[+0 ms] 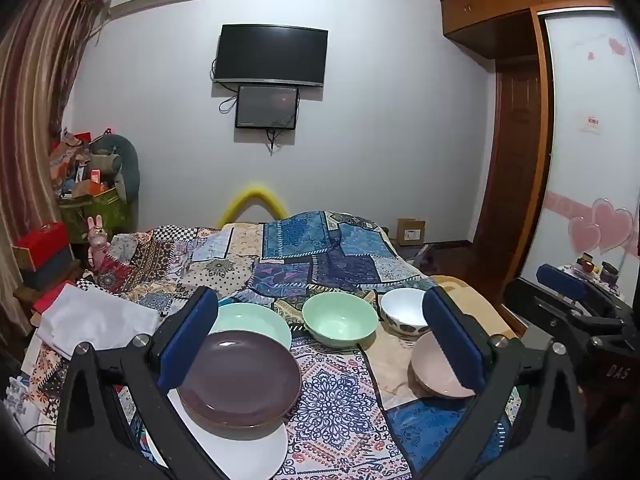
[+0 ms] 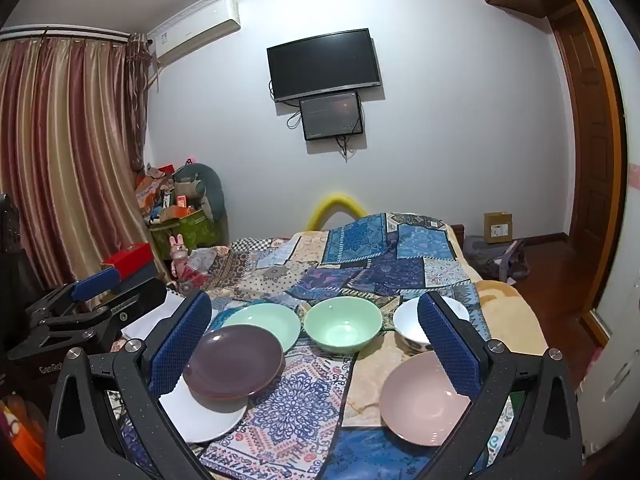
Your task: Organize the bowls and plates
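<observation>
On a patchwork bedspread lie a purple plate [image 1: 240, 376] [image 2: 234, 362] resting on a white plate [image 1: 244, 452] [image 2: 208, 416], with a mint plate [image 1: 256, 322] [image 2: 268, 320] just behind them. A mint bowl [image 1: 340, 320] [image 2: 342, 326] stands in the middle, a white spotted bowl [image 1: 402, 312] [image 2: 412, 326] to its right, and a pink bowl [image 1: 434, 368] [image 2: 424, 398] nearest on the right. My left gripper [image 1: 320, 346] hovers open above the dishes, empty. My right gripper [image 2: 316, 350] is open too, holding nothing. Each gripper shows at the edge of the other's view.
The bedspread [image 1: 320, 264] covers a bed whose right edge drops to a wooden floor [image 2: 560, 272]. A folded white cloth [image 1: 96, 320] lies left of the plates. Boxes and bags [image 2: 176, 208] pile up by the curtain. A wardrobe [image 1: 592, 160] stands on the right.
</observation>
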Demonstrator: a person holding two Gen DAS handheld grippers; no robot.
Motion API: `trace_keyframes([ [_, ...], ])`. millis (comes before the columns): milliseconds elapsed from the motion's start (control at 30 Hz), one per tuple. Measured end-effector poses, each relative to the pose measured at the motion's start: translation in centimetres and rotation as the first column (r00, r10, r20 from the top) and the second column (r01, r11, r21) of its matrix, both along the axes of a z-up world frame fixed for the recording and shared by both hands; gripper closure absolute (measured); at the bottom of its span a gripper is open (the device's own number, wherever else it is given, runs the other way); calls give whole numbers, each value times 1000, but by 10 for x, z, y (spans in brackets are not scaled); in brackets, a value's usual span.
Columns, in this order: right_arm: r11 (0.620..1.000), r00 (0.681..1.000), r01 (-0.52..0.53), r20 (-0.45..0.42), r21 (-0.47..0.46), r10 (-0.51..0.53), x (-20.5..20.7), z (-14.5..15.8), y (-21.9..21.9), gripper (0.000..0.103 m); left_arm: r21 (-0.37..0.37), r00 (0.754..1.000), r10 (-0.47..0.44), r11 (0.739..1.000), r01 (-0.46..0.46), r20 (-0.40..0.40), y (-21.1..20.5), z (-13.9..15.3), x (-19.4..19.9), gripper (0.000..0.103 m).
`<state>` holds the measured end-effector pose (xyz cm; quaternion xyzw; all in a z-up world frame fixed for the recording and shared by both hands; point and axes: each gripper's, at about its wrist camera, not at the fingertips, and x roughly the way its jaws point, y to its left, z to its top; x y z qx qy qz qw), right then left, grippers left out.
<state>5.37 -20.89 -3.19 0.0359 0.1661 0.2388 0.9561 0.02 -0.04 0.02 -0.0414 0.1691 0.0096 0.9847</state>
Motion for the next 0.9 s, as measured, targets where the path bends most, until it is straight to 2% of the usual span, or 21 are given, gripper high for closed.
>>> trace_keyframes([
  [367, 1000, 1000, 1, 18, 1, -1, -5, 5, -1, 0, 10, 1000, 14, 1000, -14, 12, -3, 1, 7, 0],
  [900, 1000, 1000, -3, 28, 4, 3, -5, 5, -1, 0, 3, 1000, 10, 1000, -10, 27, -2, 5, -7, 0],
])
